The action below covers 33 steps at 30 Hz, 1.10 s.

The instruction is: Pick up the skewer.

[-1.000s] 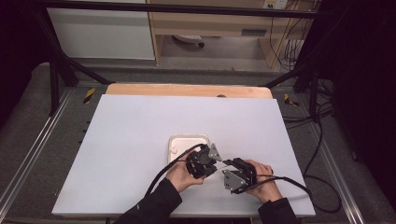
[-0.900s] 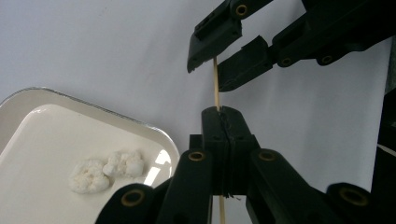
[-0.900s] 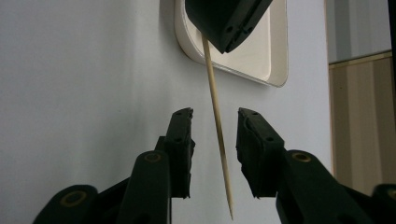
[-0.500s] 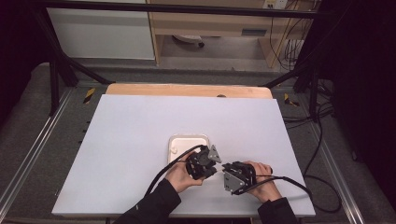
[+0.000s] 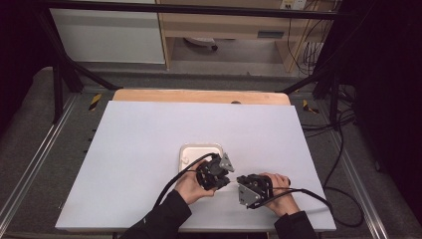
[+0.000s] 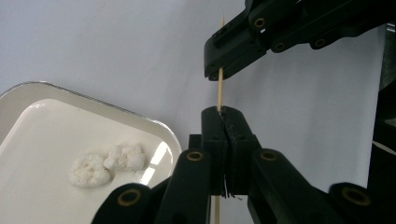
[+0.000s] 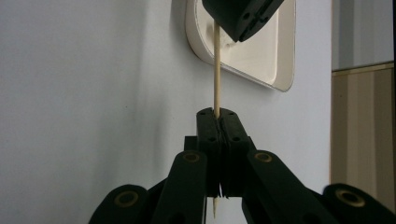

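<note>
A thin wooden skewer (image 6: 220, 93) runs between my two grippers near the table's front edge. My left gripper (image 6: 225, 113) is shut on one part of the skewer. In that view the right gripper (image 6: 220, 74) clamps the skewer farther along. My right gripper (image 7: 217, 113) has just been closing and now pinches the skewer (image 7: 216, 70), whose pointed end pokes out below its jaws. In the high view the left gripper (image 5: 225, 179) and the right gripper (image 5: 239, 183) face each other tip to tip. A white tray (image 6: 140, 119) beside the left gripper holds two white lumps (image 6: 107, 163).
The tray (image 5: 191, 152) sits on a white table sheet (image 5: 139, 139), just behind the left hand. A wooden strip (image 5: 199, 95) borders the table's far edge. Black cables trail from both grippers toward the front and right. Metal rails flank the table.
</note>
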Each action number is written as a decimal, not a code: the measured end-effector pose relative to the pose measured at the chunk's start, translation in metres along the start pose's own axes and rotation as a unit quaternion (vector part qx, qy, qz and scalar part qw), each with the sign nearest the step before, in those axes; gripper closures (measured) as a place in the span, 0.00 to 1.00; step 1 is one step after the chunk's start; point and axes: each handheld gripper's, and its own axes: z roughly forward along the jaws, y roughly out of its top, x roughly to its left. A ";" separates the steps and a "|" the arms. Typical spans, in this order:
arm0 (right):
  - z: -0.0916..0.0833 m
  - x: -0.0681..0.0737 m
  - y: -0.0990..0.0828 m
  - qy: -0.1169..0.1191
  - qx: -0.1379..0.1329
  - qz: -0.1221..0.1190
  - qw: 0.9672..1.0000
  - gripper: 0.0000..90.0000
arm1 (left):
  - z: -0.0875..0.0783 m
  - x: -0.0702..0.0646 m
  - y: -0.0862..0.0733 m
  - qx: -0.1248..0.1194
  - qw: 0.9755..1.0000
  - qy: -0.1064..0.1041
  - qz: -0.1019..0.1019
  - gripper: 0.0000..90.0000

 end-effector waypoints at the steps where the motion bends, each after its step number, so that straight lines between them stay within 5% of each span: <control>1: 0.000 0.000 -0.001 -0.002 0.008 0.000 1.000 0.99 | -0.001 0.001 0.000 0.003 1.000 0.003 0.000 0.90; 5: -0.002 -0.001 -0.001 0.000 0.010 -0.003 1.000 0.99 | -0.006 0.005 -0.004 0.011 1.000 0.008 -0.004 0.77; 10: -0.002 -0.002 -0.002 0.000 0.017 -0.003 1.000 0.99 | -0.009 0.008 -0.009 0.037 0.999 0.011 -0.003 0.74; 21: 0.000 -0.001 0.000 0.008 0.030 -0.012 0.999 0.99 | 0.002 0.004 -0.007 0.069 0.998 0.006 0.011 0.91; 33: -0.001 0.000 0.001 0.010 0.034 -0.017 0.999 0.99 | 0.008 0.001 -0.004 0.094 0.995 0.000 0.029 0.98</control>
